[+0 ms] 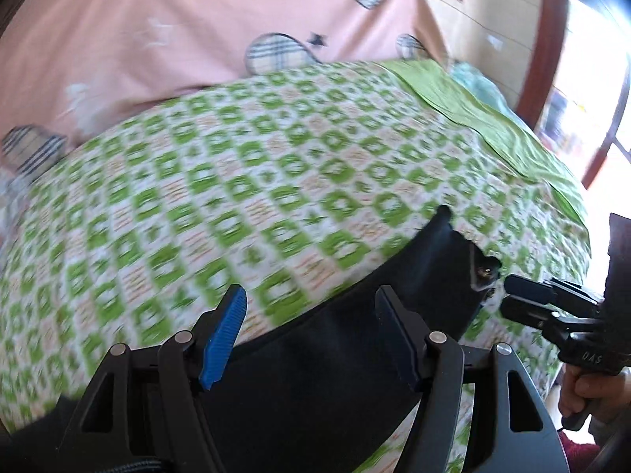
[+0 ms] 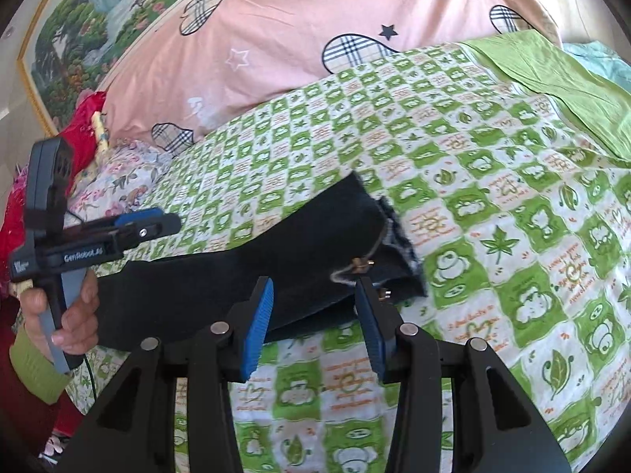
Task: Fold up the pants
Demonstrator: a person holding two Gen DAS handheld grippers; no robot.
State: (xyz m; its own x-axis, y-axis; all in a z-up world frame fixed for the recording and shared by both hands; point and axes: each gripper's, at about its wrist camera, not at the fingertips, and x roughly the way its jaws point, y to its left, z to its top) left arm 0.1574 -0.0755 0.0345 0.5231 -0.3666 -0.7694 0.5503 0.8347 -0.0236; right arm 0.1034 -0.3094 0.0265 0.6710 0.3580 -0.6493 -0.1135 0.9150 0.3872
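1. Fingers, left gripper (image 1: 311,335): black frame, blue ribbed pads, jaws standing well apart. Dark cloth lies below and between them, but neither pad presses on it. Nothing held.
2. Fingers, right gripper (image 2: 315,319): same make, jaws parted to a middling gap above the hem end of the garment. The pads are apart from the cloth. Nothing held.
3. Dark navy denim pants (image 2: 244,272): laid as one long flat strip across the green-and-white checked quilt (image 2: 493,181), frayed hem (image 2: 398,236) toward the bed's middle, the other end running off toward the left gripper's side. Small brass fittings and a cord sit by the hem.
4. Handling, judged: soft but fairly heavy cloth, limp under its own weight. It should drape and sag when lifted and is not fragile. The rough weave should grip well on ribbed pads.
5. Hold, advised: pinch the doubled edge at the hem corners and near the far end, clear of the brass fittings.
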